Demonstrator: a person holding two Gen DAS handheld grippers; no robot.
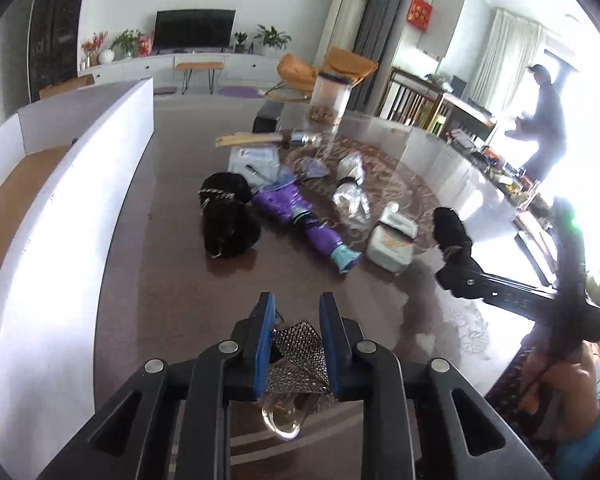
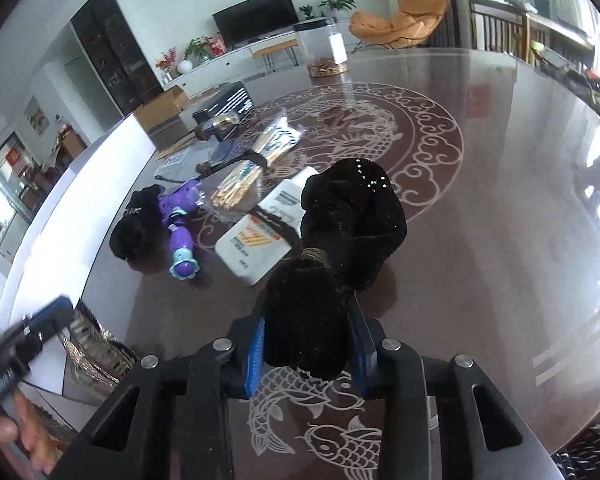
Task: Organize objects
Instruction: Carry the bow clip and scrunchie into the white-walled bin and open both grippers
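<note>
My left gripper (image 1: 296, 312) is shut on a silver mesh pouch (image 1: 296, 356) with a clear loop hanging below it, held above the dark table (image 1: 172, 272). My right gripper (image 2: 308, 328) is shut on a black velvet slipper (image 2: 352, 220), lifted above the table (image 2: 500, 240); it also shows at the right of the left wrist view (image 1: 452, 236). A second black slipper (image 1: 228, 216) lies on the table next to a purple toy (image 1: 300, 216). A white box (image 1: 392, 244), chopsticks in clear bags (image 2: 248, 176) and a white pack (image 2: 260, 236) lie nearby.
A white cardboard box (image 1: 80, 184) with an open top stands along the table's left. A clear jar (image 1: 328, 96) stands at the far side. A black case (image 2: 228, 104) sits at the back. A person (image 1: 544, 120) stands far right by a counter.
</note>
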